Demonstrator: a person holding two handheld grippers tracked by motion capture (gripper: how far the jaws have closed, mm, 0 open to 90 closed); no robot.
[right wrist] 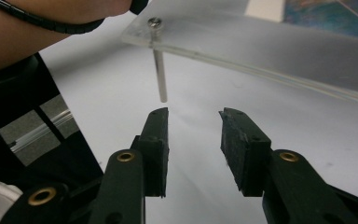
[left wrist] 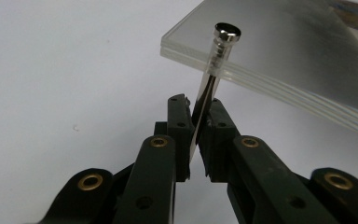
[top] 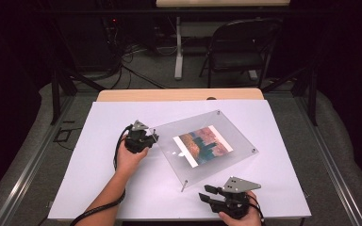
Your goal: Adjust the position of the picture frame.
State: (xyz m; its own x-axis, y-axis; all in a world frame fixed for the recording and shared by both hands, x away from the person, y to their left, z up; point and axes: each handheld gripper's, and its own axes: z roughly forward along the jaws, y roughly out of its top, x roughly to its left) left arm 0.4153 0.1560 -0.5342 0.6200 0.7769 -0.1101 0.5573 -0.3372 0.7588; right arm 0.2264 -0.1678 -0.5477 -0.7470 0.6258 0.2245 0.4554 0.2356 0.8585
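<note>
between left gripper (left wrist: 196, 135) fingers (left wrist: 179, 135): frame's metal leg (left wrist: 205, 100)

Acrylic frame (top: 207, 146) on table (top: 99, 188), picture (top: 202, 145) inside.

High view: fixed above the near edge of the table (top: 99, 188), facing forward and down, far enough to take in the whole top.
Left gripper view: riding low on the left tongs (left wrist: 196, 135), looking along them, very close to a metal leg (left wrist: 204, 100) of the clear frame (left wrist: 307, 70).
Right gripper view: riding low on the right tongs (right wrist: 193, 121), facing another leg (right wrist: 159, 77).
Shared: clear frame, white table.
</note>
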